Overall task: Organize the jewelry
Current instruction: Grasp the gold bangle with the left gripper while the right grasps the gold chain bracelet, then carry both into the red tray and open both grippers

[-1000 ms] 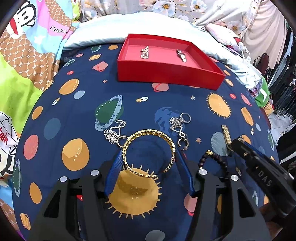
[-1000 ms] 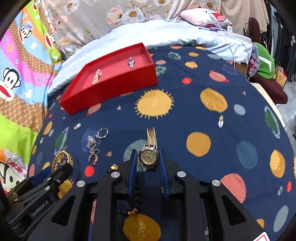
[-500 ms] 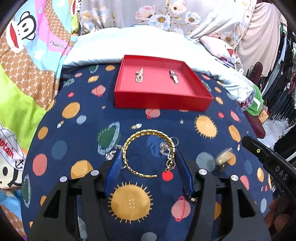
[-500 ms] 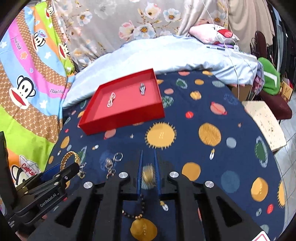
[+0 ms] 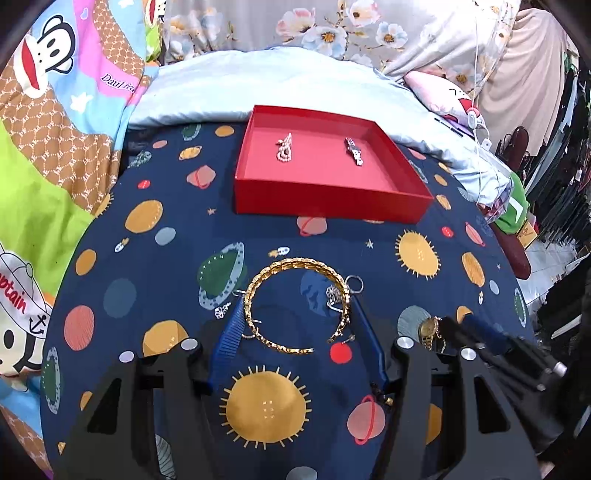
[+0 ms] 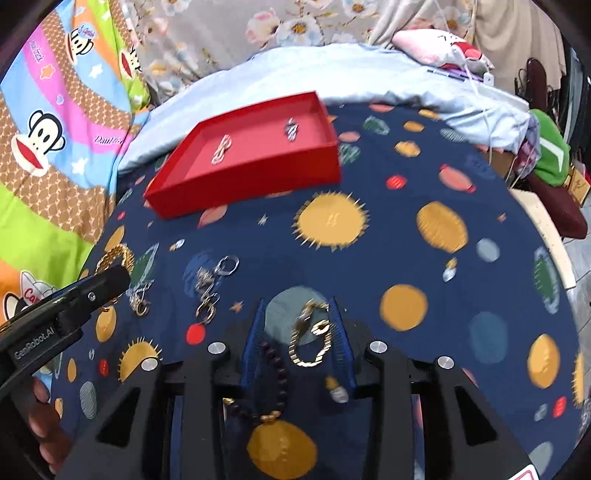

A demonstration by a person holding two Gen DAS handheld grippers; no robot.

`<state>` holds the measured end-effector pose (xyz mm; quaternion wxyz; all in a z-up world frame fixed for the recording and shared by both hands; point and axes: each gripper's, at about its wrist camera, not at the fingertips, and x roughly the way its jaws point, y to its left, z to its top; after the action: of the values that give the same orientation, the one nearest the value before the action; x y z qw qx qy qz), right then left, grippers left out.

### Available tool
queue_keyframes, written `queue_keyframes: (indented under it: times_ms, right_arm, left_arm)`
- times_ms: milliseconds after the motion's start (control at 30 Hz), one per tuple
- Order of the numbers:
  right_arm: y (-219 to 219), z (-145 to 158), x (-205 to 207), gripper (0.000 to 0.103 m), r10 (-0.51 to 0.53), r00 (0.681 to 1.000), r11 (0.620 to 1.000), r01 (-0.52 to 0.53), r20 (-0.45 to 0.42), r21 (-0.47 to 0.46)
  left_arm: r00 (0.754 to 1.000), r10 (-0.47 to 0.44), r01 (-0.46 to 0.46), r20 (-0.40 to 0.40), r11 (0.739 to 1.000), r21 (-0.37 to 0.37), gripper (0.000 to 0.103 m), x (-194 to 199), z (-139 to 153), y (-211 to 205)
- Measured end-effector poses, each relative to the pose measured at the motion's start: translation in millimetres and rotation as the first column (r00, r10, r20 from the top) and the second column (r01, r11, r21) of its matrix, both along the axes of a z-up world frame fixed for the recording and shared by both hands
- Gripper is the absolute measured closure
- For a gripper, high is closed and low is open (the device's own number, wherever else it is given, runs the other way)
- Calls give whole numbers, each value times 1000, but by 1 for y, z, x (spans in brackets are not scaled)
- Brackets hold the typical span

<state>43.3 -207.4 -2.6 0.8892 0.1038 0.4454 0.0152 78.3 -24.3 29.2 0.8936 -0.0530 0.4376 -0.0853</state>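
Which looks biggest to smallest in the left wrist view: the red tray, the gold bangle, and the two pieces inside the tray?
1. Red tray
2. Gold bangle, though it is nearer the camera
3. Pearl piece and dark piece: alike, not ranked

We look over a bed spread with a navy planet-print sheet [image 5: 155,280]. Beyond it lies a pale blue duvet [image 5: 229,88], and behind that hangs a grey floral curtain [image 5: 332,26]. On the left we see a bright cartoon-monkey blanket [image 5: 48,92]. A pink pillow [image 6: 432,44] rests at the far right corner, with a green cushion [image 6: 550,147] beside a dark red seat [image 6: 557,203]. Dark clothes [image 5: 565,184] hang at the right, above a tiled floor.
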Motion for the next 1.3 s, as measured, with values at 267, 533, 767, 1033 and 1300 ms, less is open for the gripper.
queue_keyframes:
  times_ms: [267, 533, 767, 1033, 1300]
  right_arm:
    - [10, -25, 7, 79, 4, 998, 1000, -3, -55, 13]
    - [0, -30, 8, 97, -16, 998, 997, 20, -55, 73]
    - [-5, -6, 8, 97, -11, 1000, 993, 10, 8, 117]
    - [-9, 48, 28, 97, 40, 991, 990, -56, 126, 129]
    - [-11, 92, 92, 97, 119, 972, 973, -154, 202, 170]
  left_arm:
    - [1000, 7, -7, -24, 1000, 2, 47, -2, -9, 4]
    - [999, 6, -6, -31, 1000, 0, 47, -1, -13, 3]
    - [1000, -9, 9, -4, 1000, 3, 47, 1, -4, 0]
    - [998, -29, 29, 63, 1000, 0, 47, 19, 25, -3]
    - [991, -47, 46, 125, 999, 6, 47, 74, 54, -6]
